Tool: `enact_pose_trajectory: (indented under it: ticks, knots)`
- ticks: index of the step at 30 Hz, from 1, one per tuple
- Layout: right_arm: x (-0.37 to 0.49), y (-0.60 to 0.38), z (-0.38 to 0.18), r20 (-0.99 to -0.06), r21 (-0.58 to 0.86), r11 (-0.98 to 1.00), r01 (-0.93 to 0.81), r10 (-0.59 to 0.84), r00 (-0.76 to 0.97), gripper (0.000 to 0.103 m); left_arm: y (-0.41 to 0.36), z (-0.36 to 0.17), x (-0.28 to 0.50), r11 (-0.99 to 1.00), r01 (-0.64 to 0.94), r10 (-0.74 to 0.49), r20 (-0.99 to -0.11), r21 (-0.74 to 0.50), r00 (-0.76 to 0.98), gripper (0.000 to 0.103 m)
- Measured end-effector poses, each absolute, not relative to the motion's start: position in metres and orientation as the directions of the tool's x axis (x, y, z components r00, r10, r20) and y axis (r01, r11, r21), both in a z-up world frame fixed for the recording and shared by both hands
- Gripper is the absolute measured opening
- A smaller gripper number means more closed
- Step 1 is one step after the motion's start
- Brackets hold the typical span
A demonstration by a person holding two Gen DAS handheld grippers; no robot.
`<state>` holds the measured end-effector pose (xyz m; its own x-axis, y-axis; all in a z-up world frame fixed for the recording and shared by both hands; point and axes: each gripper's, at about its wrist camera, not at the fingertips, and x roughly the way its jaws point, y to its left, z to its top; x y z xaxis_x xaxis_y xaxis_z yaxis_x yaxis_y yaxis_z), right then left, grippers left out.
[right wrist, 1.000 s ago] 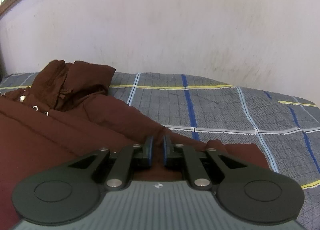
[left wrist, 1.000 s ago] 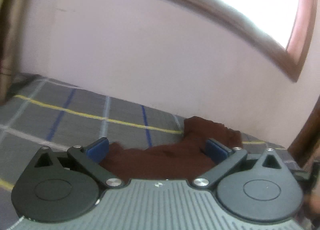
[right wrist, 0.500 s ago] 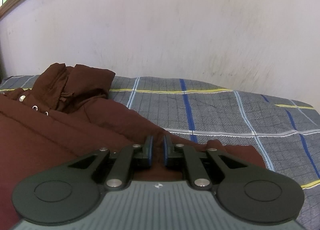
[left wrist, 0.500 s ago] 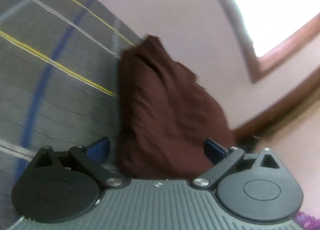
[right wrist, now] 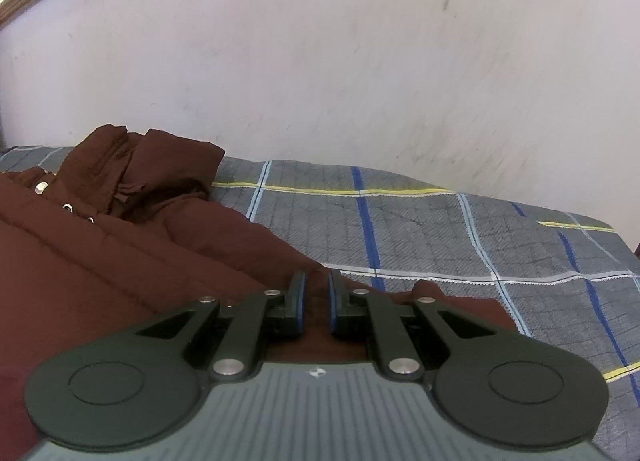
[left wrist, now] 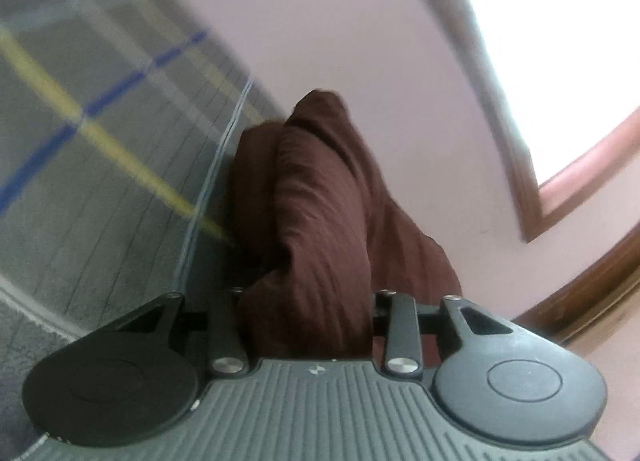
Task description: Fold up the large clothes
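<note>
On my left camera, the checked bedsheet [left wrist: 100,189] fills the left side, tilted and blurred, and it is bare up to the edge of the brown jacket [left wrist: 324,213]. A thick bunch of that jacket runs from near the wall [left wrist: 360,41] straight down into my left gripper [left wrist: 308,325]. Its jaws have just been closing, and the padded cloth sits packed between them; I read that as clamped on the jacket, though the pads themselves are hidden by the fabric. To the right, a bright window [left wrist: 560,41] with a wooden frame sits close by.

On my right camera, the jacket [right wrist: 100,261] lies spread over the left part of the sheet [right wrist: 440,233], its hood crumpled up near the wall [right wrist: 320,61]. Its sleeve slants down to my right gripper [right wrist: 316,301], whose jaws are nearly together and pinching a fold of the brown fabric. The cuff ends just right of the gripper. Beyond it the sheet is open all the way to the bed's right edge.
</note>
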<state>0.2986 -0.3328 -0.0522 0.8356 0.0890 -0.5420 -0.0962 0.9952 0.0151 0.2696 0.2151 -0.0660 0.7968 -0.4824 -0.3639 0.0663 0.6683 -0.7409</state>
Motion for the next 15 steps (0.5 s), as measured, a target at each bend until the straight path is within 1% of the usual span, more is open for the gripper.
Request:
enact_pose_trajectory:
  ticks: [1, 3, 5, 6, 8, 10, 11, 12, 15]
  knots:
    - [0.297, -0.335, -0.049, -0.537, 0.024, 0.996, -0.090, 0.089, 0.839, 0.013, 0.208, -0.057, 0.265, 0.691, 0.082, -0.465, -0.355, -0.718, 0.811, 0.036]
    - [0.279, -0.337, -0.032, -0.460, 0.035, 0.997, -0.068, 0.077, 0.884, 0.014, 0.199, -0.038, 0.261, 0.728, 0.100, -0.435, -0.344, -0.678, 0.832, 0.036]
    - [0.247, -0.333, -0.005, -0.342, 0.093, 0.986, -0.136, 0.160, 0.926, 0.014, 0.190, -0.025, 0.258, 0.741, 0.116, -0.425, -0.329, -0.661, 0.843, 0.036]
    - [0.234, -0.327, 0.007, -0.313, 0.099, 0.978, -0.182, 0.204, 0.927, 0.014, 0.187, -0.019, 0.254, 0.749, 0.121, -0.419, -0.323, -0.652, 0.848, 0.036]
    - [0.214, -0.310, 0.024, -0.289, 0.105, 0.946, -0.308, 0.325, 0.900, 0.014, 0.178, -0.007, 0.247, 0.765, 0.130, -0.406, -0.317, -0.631, 0.857, 0.036]
    - [0.201, -0.280, 0.033, -0.317, 0.058, 0.888, -0.455, 0.449, 0.836, 0.014, 0.171, 0.001, 0.242, 0.770, 0.133, -0.399, -0.310, -0.624, 0.863, 0.036]
    - [0.198, -0.267, 0.033, -0.340, 0.026, 0.864, -0.502, 0.480, 0.809, 0.013, 0.169, 0.004, 0.240, 0.772, 0.136, -0.397, -0.305, -0.620, 0.866, 0.036]
    - [0.201, -0.252, 0.030, -0.383, -0.003, 0.836, -0.549, 0.506, 0.773, 0.013, 0.164, 0.008, 0.237, 0.779, 0.139, -0.391, -0.300, -0.611, 0.870, 0.036]
    - [0.234, -0.224, 0.004, -0.518, -0.011, 0.807, -0.590, 0.500, 0.694, 0.011, 0.149, 0.022, 0.236, 0.793, 0.152, -0.384, -0.291, -0.590, 0.876, 0.036]
